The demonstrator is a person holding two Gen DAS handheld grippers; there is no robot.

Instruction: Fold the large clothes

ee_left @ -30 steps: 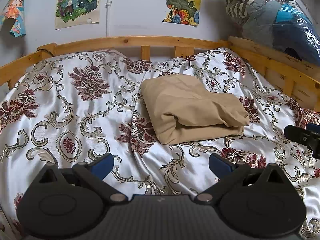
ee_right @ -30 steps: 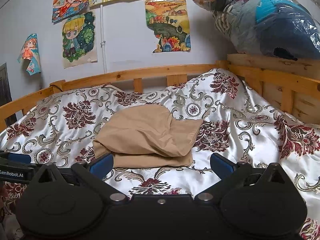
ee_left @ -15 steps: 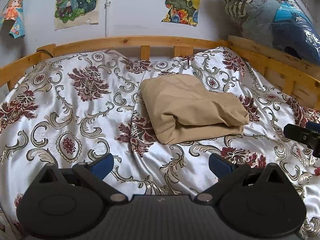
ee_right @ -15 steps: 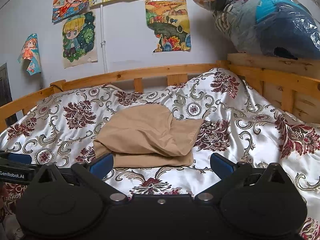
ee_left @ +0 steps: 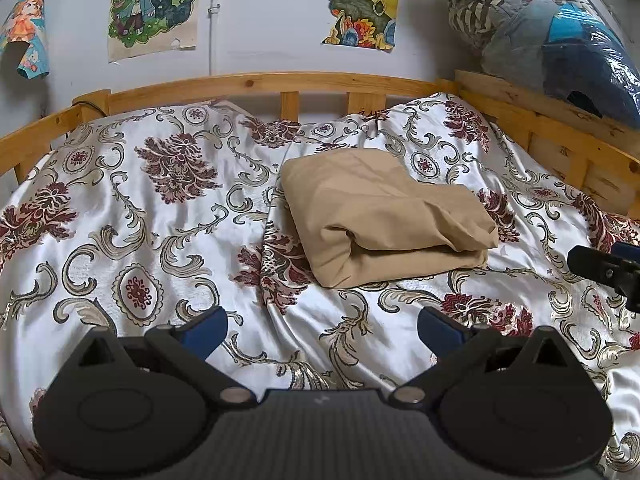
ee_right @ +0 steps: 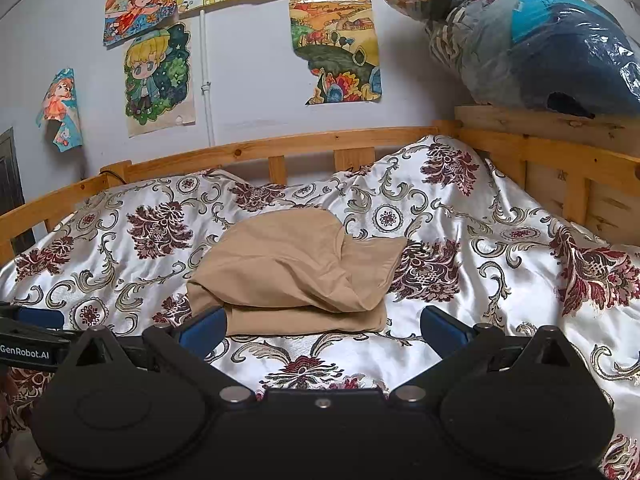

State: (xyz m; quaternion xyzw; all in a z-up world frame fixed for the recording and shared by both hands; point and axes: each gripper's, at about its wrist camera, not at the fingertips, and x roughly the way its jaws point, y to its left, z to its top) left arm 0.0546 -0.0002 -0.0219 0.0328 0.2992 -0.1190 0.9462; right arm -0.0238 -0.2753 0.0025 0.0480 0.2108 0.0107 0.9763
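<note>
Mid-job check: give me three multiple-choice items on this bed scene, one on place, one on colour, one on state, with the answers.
1. Where does the folded garment lie?
A. on the bedspread
B. on the floor
C. over the bed rail

2. What colour is the garment?
A. blue
B. tan
C. white

3. How are the left gripper and right gripper?
A. both shut on cloth
B. one shut, one open
C. both open and empty

Answers: 1 A, it rests mid-bed on the patterned cover. 2 B, plain tan cloth. 3 C, fingers spread wide, nothing between them.
</note>
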